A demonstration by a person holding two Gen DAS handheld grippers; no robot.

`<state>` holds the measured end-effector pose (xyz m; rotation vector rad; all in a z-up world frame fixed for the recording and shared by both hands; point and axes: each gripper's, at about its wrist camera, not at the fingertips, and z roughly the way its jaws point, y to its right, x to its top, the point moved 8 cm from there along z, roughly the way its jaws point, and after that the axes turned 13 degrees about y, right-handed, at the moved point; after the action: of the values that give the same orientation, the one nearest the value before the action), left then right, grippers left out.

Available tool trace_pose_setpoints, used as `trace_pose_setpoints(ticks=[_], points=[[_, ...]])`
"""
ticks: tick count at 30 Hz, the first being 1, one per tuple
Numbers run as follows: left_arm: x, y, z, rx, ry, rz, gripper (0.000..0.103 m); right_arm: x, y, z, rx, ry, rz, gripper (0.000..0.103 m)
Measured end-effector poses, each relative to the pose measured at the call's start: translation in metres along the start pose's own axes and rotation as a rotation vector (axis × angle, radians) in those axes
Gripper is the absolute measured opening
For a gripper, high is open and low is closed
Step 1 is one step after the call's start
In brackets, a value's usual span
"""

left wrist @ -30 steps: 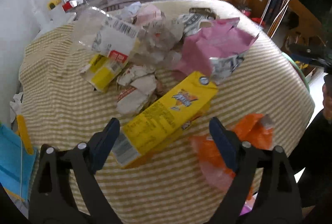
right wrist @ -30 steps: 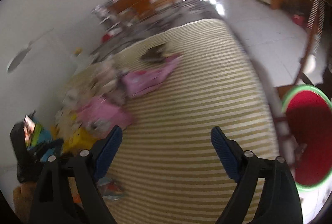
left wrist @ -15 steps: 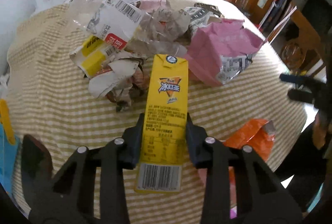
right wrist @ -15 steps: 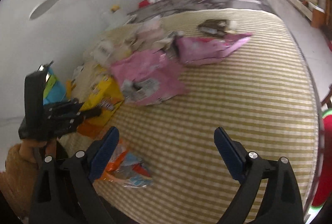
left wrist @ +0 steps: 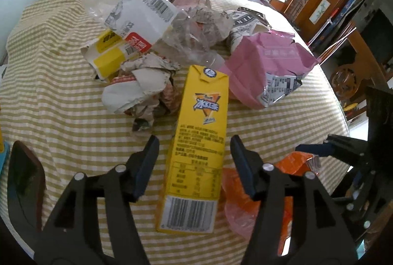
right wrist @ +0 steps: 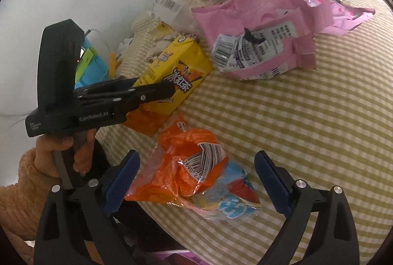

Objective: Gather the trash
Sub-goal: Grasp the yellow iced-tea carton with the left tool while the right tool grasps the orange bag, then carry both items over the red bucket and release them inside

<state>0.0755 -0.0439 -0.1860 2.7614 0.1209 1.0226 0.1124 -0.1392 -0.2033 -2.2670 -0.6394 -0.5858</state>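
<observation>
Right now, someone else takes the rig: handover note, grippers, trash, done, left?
Left gripper: jaws opening, astride the yellow drink carton, pads not pressing it; the carton's far end props on the crumpled paper wrapper.
Right gripper: open, poised over the orange snack bag at the table's near edge, not touching.
Rest of the pile on the striped tablecloth: pink pouch, clear plastic bottle, yellow-and-white wrapper.
Done: nothing visibly collected; no bin in view.
Left: regrip the carton, grab the orange bag, then clear the rest.
</observation>
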Motion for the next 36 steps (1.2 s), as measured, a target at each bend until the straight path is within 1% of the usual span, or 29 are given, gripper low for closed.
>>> trace_pose_setpoints(ticks=[5,12,13,15,17,20,22,24,26,28,36], points=[[-0.004,0.000,0.003,-0.008,-0.015,-0.013,0.057,-0.005,-0.007,0.005,-0.006,-0.015,-0.046,0.091],[-0.004,0.002,0.001,-0.017,-0.002,-0.031,0.057,-0.009,-0.012,0.014,-0.012,-0.031,-0.064,0.091],[-0.004,0.003,0.002,-0.019,-0.003,-0.028,0.057,-0.011,-0.012,0.013,-0.016,-0.032,-0.073,0.090],[-0.006,0.005,0.003,-0.014,-0.007,-0.017,0.054,-0.012,-0.013,0.012,-0.031,-0.026,-0.101,0.076],[-0.006,0.007,0.005,-0.021,-0.002,-0.005,0.050,-0.013,-0.016,0.012,-0.031,-0.022,-0.122,0.075],[-0.006,0.006,0.005,-0.031,-0.001,-0.038,0.050,-0.013,-0.018,0.011,-0.022,-0.018,-0.133,0.072],[-0.006,0.004,0.006,-0.033,-0.002,-0.048,0.049,-0.009,-0.018,0.007,-0.012,0.001,-0.129,0.071],[-0.007,0.002,0.006,-0.026,-0.001,-0.050,0.045,-0.007,-0.016,-0.002,-0.003,0.024,-0.111,0.071],[-0.007,0.000,0.006,-0.015,0.000,-0.046,0.038,-0.002,-0.011,-0.010,0.000,0.049,-0.089,0.071],[-0.007,-0.001,0.007,-0.010,0.001,-0.049,0.036,0.004,-0.006,-0.018,-0.004,0.080,-0.064,0.071],[-0.008,0.002,0.007,0.004,0.010,-0.030,0.036,0.024,0.019,-0.056,-0.016,0.217,0.035,0.071]])
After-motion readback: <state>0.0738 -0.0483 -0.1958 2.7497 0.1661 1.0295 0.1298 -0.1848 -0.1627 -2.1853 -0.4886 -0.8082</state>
